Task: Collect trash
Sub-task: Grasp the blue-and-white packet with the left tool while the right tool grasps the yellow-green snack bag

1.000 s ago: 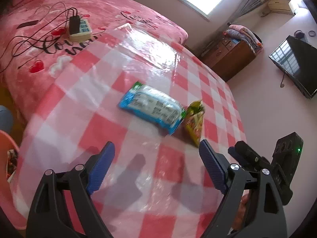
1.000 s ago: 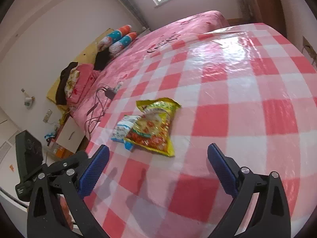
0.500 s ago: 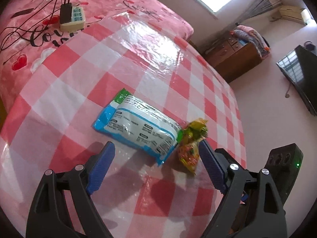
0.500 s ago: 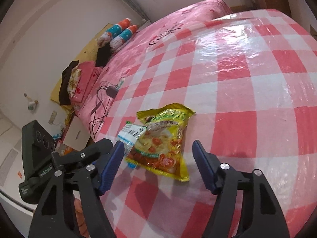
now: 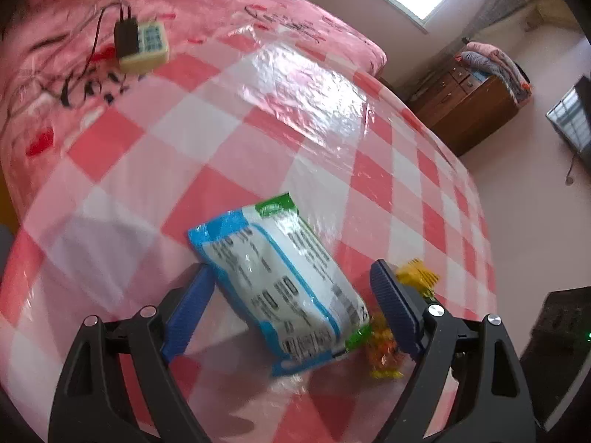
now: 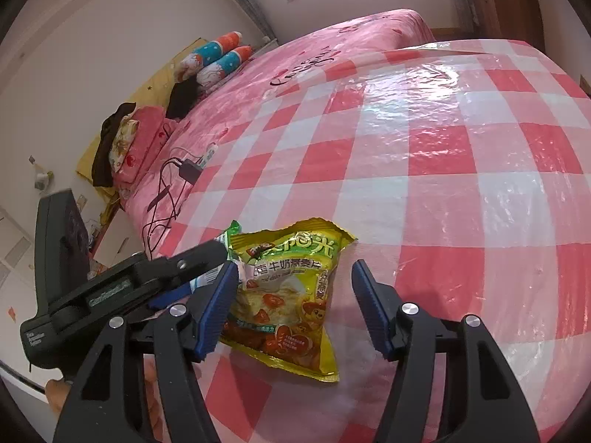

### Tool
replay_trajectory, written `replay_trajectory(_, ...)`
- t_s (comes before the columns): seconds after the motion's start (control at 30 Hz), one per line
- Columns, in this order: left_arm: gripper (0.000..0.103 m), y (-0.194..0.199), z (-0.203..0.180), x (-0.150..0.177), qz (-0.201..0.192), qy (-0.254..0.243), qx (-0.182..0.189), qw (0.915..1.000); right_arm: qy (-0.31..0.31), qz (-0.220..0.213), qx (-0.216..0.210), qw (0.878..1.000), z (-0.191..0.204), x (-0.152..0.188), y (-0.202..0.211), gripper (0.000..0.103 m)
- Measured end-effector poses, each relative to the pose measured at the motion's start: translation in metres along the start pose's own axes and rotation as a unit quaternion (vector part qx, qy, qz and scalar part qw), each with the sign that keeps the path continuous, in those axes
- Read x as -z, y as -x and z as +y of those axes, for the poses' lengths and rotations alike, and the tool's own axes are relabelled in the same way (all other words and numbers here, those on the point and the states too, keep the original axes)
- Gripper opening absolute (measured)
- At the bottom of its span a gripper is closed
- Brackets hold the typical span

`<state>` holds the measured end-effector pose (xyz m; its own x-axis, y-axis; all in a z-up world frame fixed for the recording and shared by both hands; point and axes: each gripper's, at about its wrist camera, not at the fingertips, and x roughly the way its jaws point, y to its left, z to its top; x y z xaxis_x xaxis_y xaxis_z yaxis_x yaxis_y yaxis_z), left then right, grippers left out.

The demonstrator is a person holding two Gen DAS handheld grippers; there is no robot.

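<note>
A blue and white snack packet (image 5: pixel 280 280) lies on the red and white checked tablecloth (image 5: pixel 229 140). My left gripper (image 5: pixel 291 291) is open, its blue fingers on either side of the packet's near half. A yellow snack bag (image 6: pixel 291 295) lies beside it; its edge shows in the left wrist view (image 5: pixel 388 347). My right gripper (image 6: pixel 291 295) is open with the yellow bag between its fingers. The left gripper's body (image 6: pixel 110 288) shows in the right wrist view, covering most of the blue packet.
A power strip with a black plug and cables (image 5: pixel 142 42) lies on the pink bed (image 6: pixel 332 44) beyond the table. Pillows and clothes (image 6: pixel 155 118) sit at the bed's head. A wooden dresser (image 5: pixel 469 110) stands by the wall.
Both grippers have moved forward and down onto the packets. The blue packet now sits between the left fingers and the yellow bag between the right fingers. The right jaws have narrowed.
</note>
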<state>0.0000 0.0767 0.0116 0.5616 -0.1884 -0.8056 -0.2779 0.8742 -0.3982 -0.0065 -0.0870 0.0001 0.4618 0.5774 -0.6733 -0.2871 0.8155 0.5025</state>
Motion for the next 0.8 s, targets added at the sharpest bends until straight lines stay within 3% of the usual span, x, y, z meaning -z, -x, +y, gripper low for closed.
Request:
replay_trajectory(0.1,0.086,-0.004,-0.009,0.0,-0.006,-0.03,-0.027,0.9992,0.002,0.0,-0.001,1.0,-0.002,0.0,-0.002,0.064)
replay_trajectory(0.27,0.068,-0.004,-0.013,0.006,-0.025,-0.066,-0.066,0.9953,-0.001,0.01,-0.012,1.0,-0.004,-0.001,-0.008,0.064)
replay_trajectory(0.57,0.047,0.001,-0.012,0.013,-0.044,-0.085,-0.052,0.9941,0.028,0.02,-0.005,0.999,0.004,0.002,-0.019,0.064)
replay_trajectory(0.8,0.044,0.009,-0.005,0.019,-0.051,-0.082,-0.042,0.9945,0.076,0.006,0.041,0.996,0.015,0.011,-0.02,0.051)
